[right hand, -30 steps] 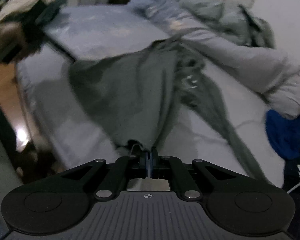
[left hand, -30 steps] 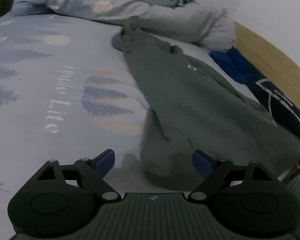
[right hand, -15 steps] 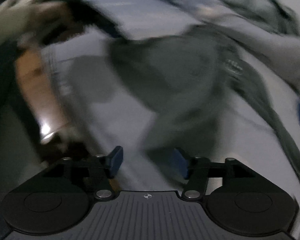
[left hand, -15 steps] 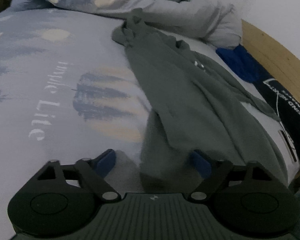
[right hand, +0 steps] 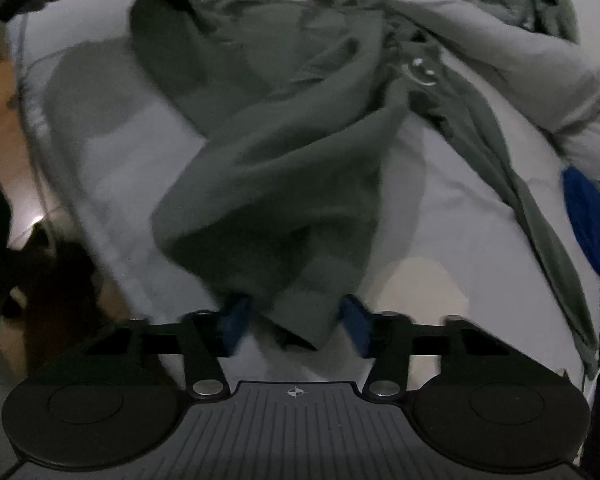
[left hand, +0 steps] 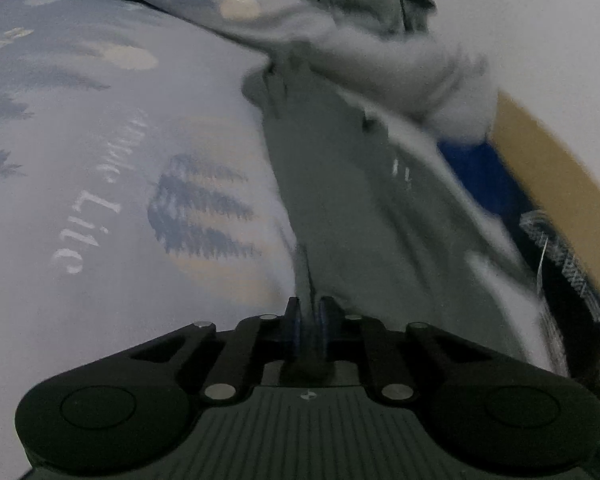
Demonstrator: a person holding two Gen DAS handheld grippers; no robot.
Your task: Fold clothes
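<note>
- The grey-green garment (left hand: 364, 216) is seen lying lengthwise on the bed (left hand: 100, 152), on the printed sheet, with a rumpled duvet (left hand: 400, 64) at its far end and a blue item (left hand: 472, 168) just beside it.
- Left tool (left hand: 309, 326): the jaws are closing and are nearly together; a thin ridge of the garment's near edge is pinched between the pads. The cloth is pulled into a taut crease running away from the tool.
- Right tool (right hand: 296, 320): the jaws are closing but the pads are seen apart. A hanging corner of the garment (right hand: 284, 184) sits between them; no firm pressing by either pad is visible.
- Step in hand, as judged: both near corners are being secured ahead of a fold.
- For a clean grasp, the right closing should be finished on the hem itself, not on the loose bunched fold above it, so that only one layer group is taken.
- The left pinch looks shallow; slippage is a risk if the cloth is tugged before the right side is secured.
- Both corners are best lifted together and level, with the edge between them kept taut, so that the bunched body is shaken flat.
- The right view is blurred; the layer count there cannot be told.
</note>
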